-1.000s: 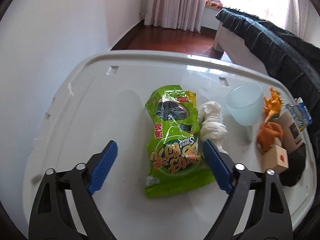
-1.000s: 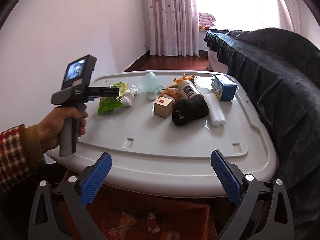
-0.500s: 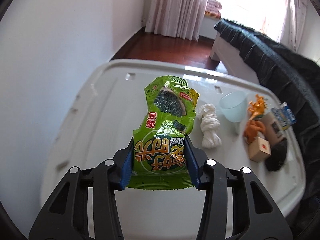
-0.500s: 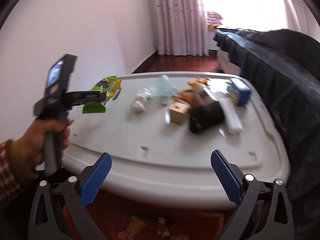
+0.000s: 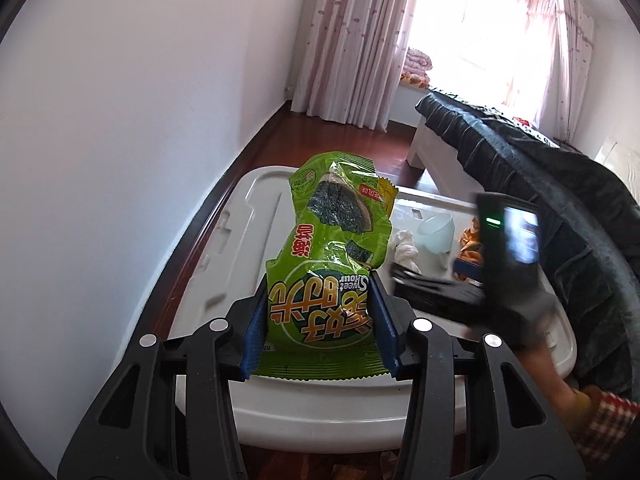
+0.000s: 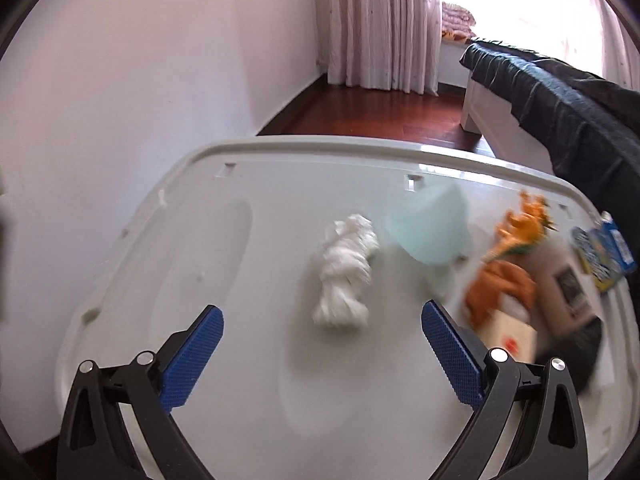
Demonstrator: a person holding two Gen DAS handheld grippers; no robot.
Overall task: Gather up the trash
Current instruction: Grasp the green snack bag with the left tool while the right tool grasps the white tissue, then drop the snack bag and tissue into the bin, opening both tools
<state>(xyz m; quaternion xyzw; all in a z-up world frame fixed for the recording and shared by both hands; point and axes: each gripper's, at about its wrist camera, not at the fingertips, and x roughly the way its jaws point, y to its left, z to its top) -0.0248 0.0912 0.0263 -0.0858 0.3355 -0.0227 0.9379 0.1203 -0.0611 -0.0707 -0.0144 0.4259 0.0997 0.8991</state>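
Between my left tool's (image 5: 321,326) blue pads, the green snack bag (image 5: 334,264) is clamped, lifted above the white worktop (image 5: 224,248). My right tool (image 6: 323,356) hangs released over a crumpled tissue (image 6: 346,272), just beside a pale cup (image 6: 430,226).

A home bedroom — pink patterned curtains (image 6: 380,24) hang over a bright window at the far wall, a bed with a dark quilted cover (image 6: 560,96) stands on the right, over dark wood flooring (image 6: 372,112) — plain white walls.
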